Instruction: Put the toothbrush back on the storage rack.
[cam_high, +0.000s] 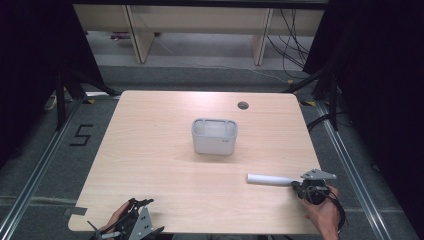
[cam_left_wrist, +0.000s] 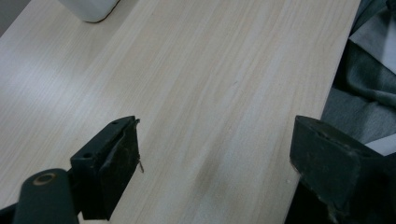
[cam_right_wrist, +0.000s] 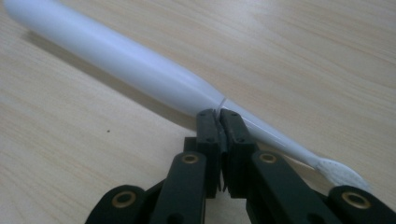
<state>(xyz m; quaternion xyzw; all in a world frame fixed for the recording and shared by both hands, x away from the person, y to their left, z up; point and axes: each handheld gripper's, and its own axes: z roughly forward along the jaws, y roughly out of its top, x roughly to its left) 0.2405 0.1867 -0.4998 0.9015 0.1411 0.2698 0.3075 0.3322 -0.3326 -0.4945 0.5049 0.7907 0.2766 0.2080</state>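
High view: a pale wooden counter (cam_high: 165, 165) seen from above, with the person's hands coming in at the near edge.
Toothbrush: a white electric toothbrush (cam_high: 270, 179) lies flat on the counter near its front right corner, handle end toward the middle, brush end under the right gripper.
Right gripper: the right gripper (cam_high: 299, 186) sits at the counter's front right, held in a hand, pointing left along the toothbrush.
Right fingers: in the right gripper view the two black fingers (cam_right_wrist: 208, 133) are pressed together with almost no gap, their tips against the toothbrush (cam_right_wrist: 140, 70) where the thick handle narrows into the neck. Whether they pinch the neck or only touch it I cannot tell.
Brush head: the white bristles (cam_right_wrist: 343, 175) lie just right of the fingers in that view, low over the counter.
Left gripper: the left gripper (cam_high: 131, 220) rests at the counter's front left edge, well apart from the toothbrush.
Left fingers: in the left gripper view the fingers (cam_left_wrist: 116, 165) stand wide apart, with bare counter between them.
Holder: a white rectangular holder (cam_high: 214, 136) with compartments stands upright near the middle of the counter, well apart from both grippers.
Hole: a small round cable hole (cam_high: 243, 105) sits near the far edge.
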